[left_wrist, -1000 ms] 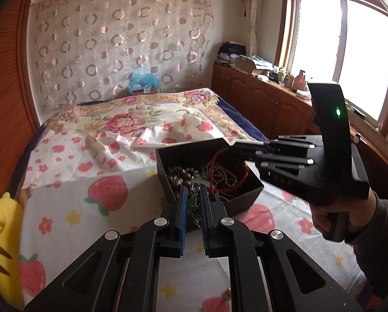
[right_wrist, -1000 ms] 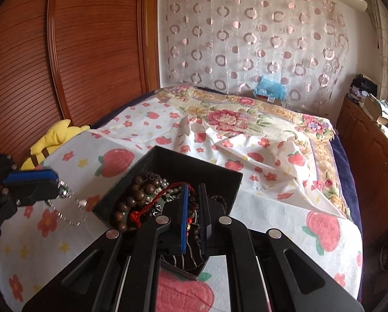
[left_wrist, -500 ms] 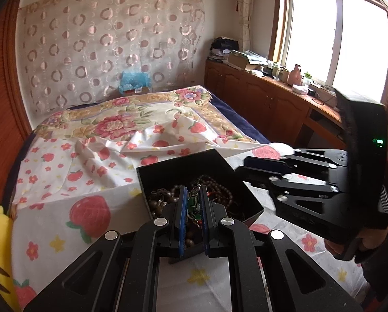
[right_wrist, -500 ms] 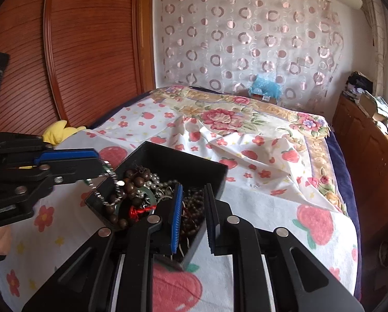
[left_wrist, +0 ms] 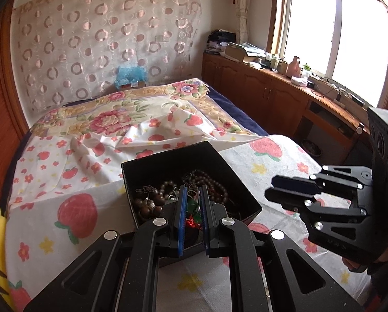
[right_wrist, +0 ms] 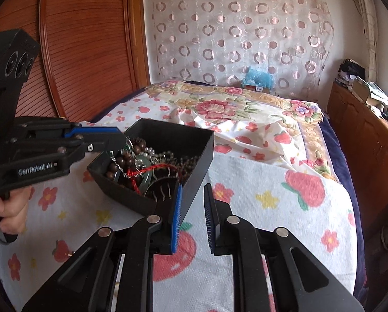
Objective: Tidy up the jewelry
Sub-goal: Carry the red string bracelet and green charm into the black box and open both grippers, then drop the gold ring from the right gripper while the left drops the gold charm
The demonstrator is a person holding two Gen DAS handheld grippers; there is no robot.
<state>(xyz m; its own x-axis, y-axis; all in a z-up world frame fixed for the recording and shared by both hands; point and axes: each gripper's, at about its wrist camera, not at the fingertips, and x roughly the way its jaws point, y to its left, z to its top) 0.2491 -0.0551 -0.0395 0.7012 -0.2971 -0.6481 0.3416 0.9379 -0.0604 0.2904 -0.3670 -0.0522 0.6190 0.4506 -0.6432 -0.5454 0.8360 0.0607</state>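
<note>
Bedroom: floral bed (left_wrist: 147, 119) at centre, circle-patterned curtain (left_wrist: 103, 39) at 12 o'clock, bright window (left_wrist: 334, 31) above wooden cabinets (left_wrist: 266, 96) at 2 o'clock.

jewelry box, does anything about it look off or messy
Yes. The black box sits on the bed tilted, one side lifted off the strawberry sheet. Inside, bead strands, a red cord and a green bangle lie tangled in one heap. Nothing has spilled onto the sheet.
</note>
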